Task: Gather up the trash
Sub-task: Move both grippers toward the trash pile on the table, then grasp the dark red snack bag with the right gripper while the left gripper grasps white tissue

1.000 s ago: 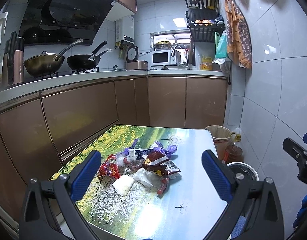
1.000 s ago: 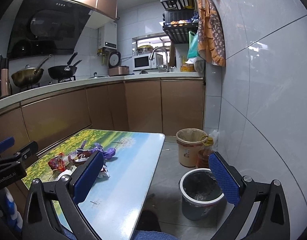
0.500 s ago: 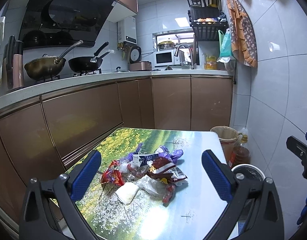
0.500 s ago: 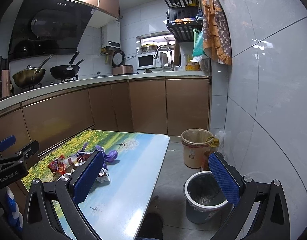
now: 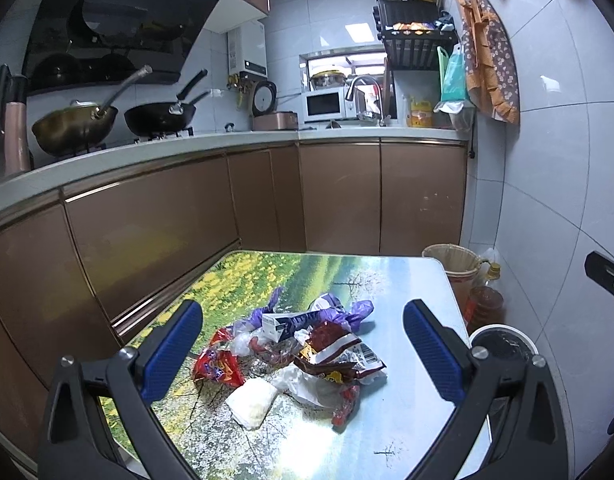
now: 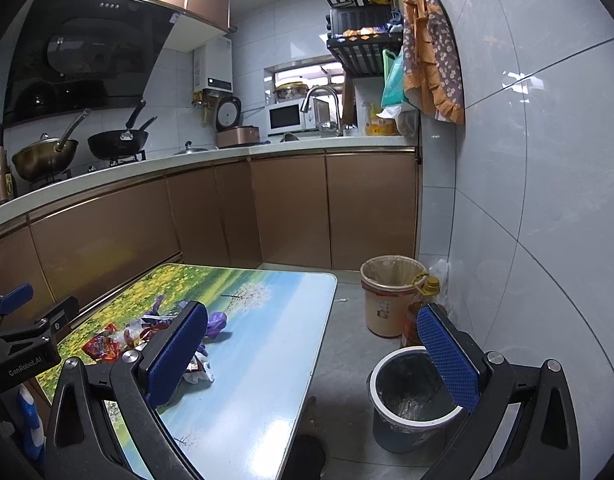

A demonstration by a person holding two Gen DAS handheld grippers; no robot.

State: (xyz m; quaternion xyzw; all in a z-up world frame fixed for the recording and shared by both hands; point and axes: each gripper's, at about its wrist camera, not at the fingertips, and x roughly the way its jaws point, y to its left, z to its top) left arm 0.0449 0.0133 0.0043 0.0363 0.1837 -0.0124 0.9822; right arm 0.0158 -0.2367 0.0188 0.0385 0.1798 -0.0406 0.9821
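Purple-white carton flat, long axis left-right.

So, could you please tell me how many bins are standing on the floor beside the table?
2: a grey bin nearest, and a beige bin farther back by the wall. Others may be hidden.
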